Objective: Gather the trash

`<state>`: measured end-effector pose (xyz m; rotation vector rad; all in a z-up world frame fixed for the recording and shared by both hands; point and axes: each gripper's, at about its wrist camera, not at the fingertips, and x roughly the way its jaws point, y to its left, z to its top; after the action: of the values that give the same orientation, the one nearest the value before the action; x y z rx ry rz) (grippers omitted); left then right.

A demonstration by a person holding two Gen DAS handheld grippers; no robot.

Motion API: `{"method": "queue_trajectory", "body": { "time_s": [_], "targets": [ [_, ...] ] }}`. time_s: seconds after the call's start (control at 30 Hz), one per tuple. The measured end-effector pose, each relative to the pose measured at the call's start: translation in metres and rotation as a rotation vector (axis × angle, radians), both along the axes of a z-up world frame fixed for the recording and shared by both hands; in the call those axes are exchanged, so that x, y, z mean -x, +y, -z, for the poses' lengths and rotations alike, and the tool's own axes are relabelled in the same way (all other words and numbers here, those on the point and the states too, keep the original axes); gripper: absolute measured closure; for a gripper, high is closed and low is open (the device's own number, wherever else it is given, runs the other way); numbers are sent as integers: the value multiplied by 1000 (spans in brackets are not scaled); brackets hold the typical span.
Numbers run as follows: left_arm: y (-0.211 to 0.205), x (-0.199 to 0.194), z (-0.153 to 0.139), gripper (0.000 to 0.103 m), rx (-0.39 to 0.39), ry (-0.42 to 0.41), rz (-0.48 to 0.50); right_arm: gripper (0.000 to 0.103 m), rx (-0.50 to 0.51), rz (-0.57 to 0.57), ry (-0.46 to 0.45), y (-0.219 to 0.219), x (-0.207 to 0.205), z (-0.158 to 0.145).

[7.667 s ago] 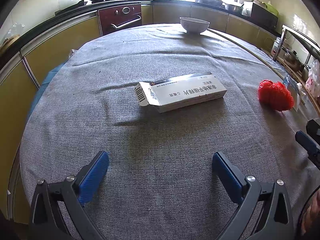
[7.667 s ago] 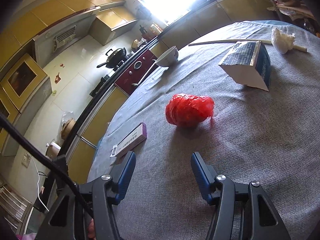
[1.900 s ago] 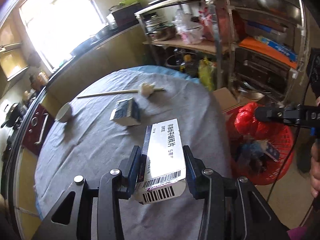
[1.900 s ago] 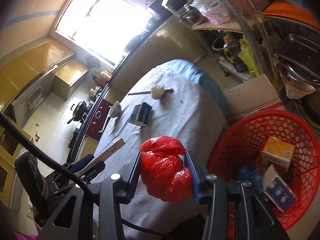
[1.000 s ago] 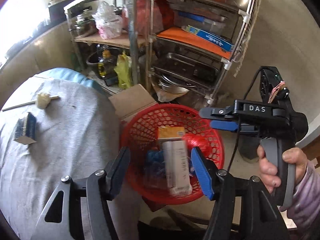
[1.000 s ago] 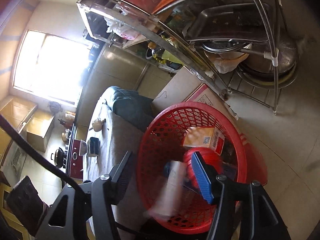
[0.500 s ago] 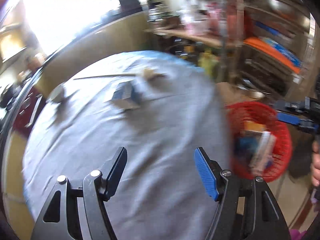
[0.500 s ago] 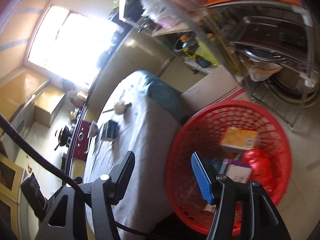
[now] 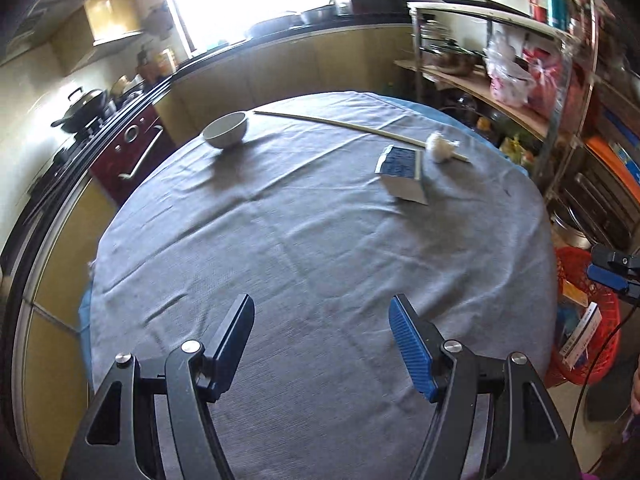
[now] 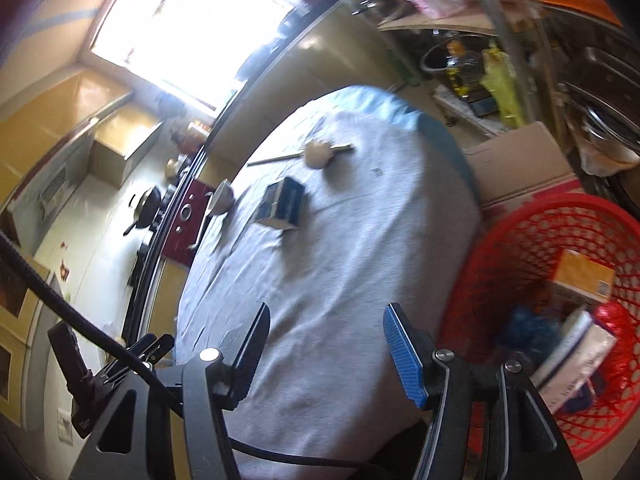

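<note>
I am hovering my left claw (image 9: 322,344) over the grey-clothed counter (image 9: 304,248), released, nothing between its pads. The blue-and-white carton (image 9: 402,174) is lying well ahead and to the right of it, just beside the crumpled white wad (image 9: 438,146) on the long stick (image 9: 340,124). My right claw (image 10: 324,346) is also hanging released and empty over the counter edge, the red basket (image 10: 560,216) holding boxes to its right.
</note>
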<state>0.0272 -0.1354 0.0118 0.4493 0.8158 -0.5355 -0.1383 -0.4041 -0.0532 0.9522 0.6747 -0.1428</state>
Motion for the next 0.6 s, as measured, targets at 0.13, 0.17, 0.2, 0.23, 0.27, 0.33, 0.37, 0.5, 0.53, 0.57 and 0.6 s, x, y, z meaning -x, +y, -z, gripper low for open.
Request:
{"method": "queue_trajectory", "body": {
  "time_s": [0.13,0.17,0.2,0.23,0.27,0.33,0.37,0.5,0.53,0.57,0.6],
  "targets": [
    [13,-4,3,33,7,9,-23,40,26,-56,-8,17,-23,-9],
    [16,-5,4,33,7,11,-29,40,34,-69,-9,22,-28,-12],
    [19,-7,5,33,7,14,-36,40,40,-78,-10,25,-33,-14],
    [22,-9,5,33,11,17,-42,40,47,-90,-11,29,-39,-16],
    [24,-11,6,33,14,21,-47,40,51,-99,-12,31,-43,-17],
    [28,-15,8,33,16,29,-59,40,63,-119,-12,37,-51,-19],
    [30,-17,9,33,16,34,-64,40,72,-129,-11,40,-56,-20],
    [31,-26,14,32,18,62,-65,40,101,-146,-3,44,-72,-22],
    [31,-29,15,32,24,73,-62,40,109,-146,1,43,-76,-22],
    [30,-33,16,32,34,90,-57,40,120,-143,7,41,-80,-22],
    [28,-37,17,30,45,107,-52,40,127,-139,10,38,-84,-22]
  ]
}}
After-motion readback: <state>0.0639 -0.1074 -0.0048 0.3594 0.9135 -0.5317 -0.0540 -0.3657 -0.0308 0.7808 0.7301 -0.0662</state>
